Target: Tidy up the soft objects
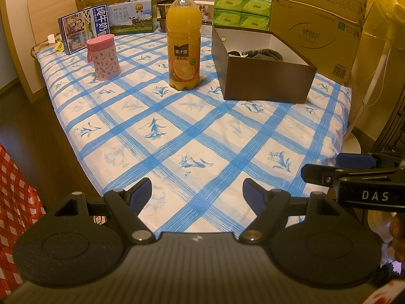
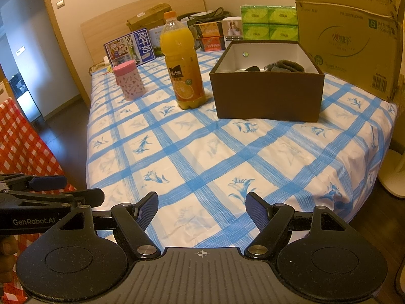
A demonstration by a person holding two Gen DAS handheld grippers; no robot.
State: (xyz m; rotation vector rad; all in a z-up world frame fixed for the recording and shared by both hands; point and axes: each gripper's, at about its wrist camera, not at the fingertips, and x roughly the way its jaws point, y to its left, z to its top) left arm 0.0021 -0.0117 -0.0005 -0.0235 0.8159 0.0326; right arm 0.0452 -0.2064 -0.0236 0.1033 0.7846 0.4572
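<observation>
On bed: one box [image 2: 265, 98], one bottle [image 2: 183, 68].

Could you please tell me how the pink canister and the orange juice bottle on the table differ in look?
The orange juice bottle is taller and see-through, narrowing to an orange cap. The pink canister is shorter, opaque and patterned, with a wide pink lid and a side strap. Both stand upright on the blue-checked cloth, left of the brown box.

Dark and grey soft items [image 2: 283, 66] heaped inside open brown box [image 2: 265, 96]
</observation>
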